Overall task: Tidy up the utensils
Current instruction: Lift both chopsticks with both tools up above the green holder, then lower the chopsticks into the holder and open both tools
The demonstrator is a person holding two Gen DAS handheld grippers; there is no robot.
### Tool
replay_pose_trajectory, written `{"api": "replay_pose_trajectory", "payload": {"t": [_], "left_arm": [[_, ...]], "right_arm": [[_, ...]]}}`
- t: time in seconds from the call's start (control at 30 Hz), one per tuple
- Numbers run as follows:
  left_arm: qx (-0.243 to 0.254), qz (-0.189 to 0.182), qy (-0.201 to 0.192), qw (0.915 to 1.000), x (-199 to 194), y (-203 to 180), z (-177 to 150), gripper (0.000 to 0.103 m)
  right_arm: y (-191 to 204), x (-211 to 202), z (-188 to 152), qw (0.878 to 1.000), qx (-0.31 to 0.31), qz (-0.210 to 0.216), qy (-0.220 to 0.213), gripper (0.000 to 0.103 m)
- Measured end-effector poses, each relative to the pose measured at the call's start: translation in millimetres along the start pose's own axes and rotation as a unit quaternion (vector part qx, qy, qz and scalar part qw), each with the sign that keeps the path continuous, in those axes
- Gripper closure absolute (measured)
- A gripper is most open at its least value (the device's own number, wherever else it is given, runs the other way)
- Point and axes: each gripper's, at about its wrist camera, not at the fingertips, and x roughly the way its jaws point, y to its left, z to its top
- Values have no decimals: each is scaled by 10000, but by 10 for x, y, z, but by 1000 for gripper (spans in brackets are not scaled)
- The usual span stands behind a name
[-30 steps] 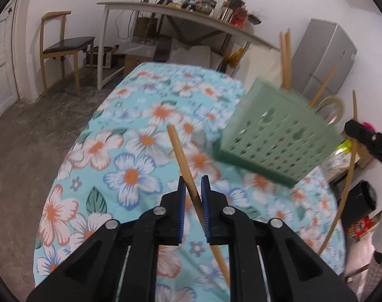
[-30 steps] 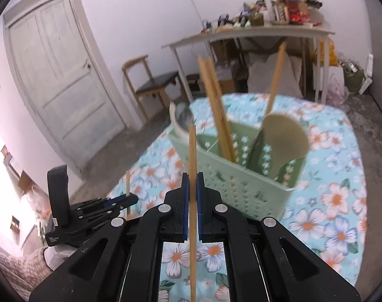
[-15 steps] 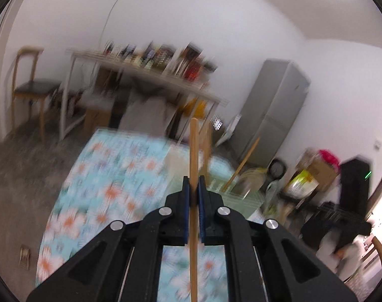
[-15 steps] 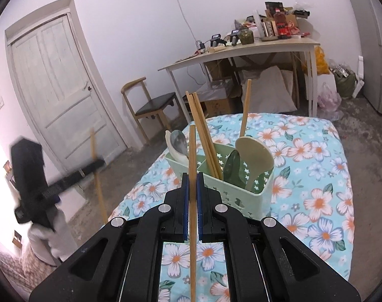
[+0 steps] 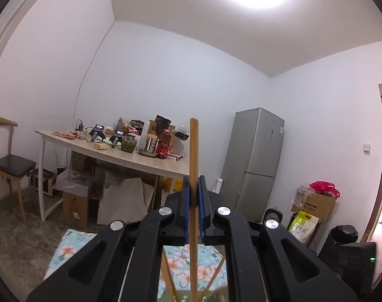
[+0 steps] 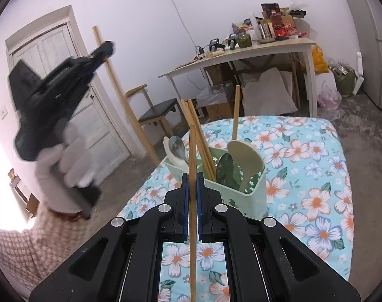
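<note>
A floral tablecloth covers the table; a green utensil basket stands on it, already holding chopsticks and spoons. Each gripper is clamped on one upright chopstick: the right gripper near the basket, the left gripper raised high. The step looks like dropping the chopsticks in; next, tips must line up over a compartment. Only the right view shows the basket and the left gripper's gloved hand.

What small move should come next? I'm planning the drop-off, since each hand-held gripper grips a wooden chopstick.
Probably lower the right hand-held gripper so its upright wooden chopstick goes into the pale green perforated utensil basket just ahead, joining the chopsticks standing there; the left hand-held gripper is raised, off to the side.
</note>
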Motion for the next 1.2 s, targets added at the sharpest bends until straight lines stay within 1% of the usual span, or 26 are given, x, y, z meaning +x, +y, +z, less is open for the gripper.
{"api": "replay_pose_trajectory", "payload": {"t": [0.07,0.17,0.3,0.43,0.53,0.57,0.63,0.67,0.7,0.77,0.93,1.0,1.2], "left_arm": [[106,75,18,9999,156,-25,-111,97],[127,159,169,9996,359,-7,-301,97],[-48,251,425,9988,541,85,-540,97],[-188,290,566,9978,551,177,-688,97],[-211,234,661,9973,494,194,-731,97],[-217,236,683,9971,474,201,-731,95],[-246,222,719,9969,439,217,-729,87],[-257,209,722,9968,407,223,-720,76],[-255,220,706,9969,366,224,-711,70],[-228,224,695,9971,308,216,-696,68],[-191,266,725,9968,126,218,-650,57],[-184,305,745,9966,34,228,-642,52],[-195,413,1062,9933,-324,316,-736,42]], "right_arm": [[-41,0,11,10000,44,16,-7,99],[-98,19,14,9999,113,76,17,99],[-151,70,1,9998,157,100,93,99],[-184,98,0,9997,206,108,122,99],[-190,99,13,9996,216,113,104,99],[-190,100,21,9997,217,110,96,99],[-175,91,28,9997,222,110,77,99],[-163,80,32,9997,215,113,65,99],[-152,71,39,9997,207,109,52,99],[-118,40,50,9998,173,102,13,99],[-39,-56,140,9997,124,138,-153,99],[12,-109,226,9994,75,183,-292,99],[174,-144,571,9971,-164,285,-680,99]]}}
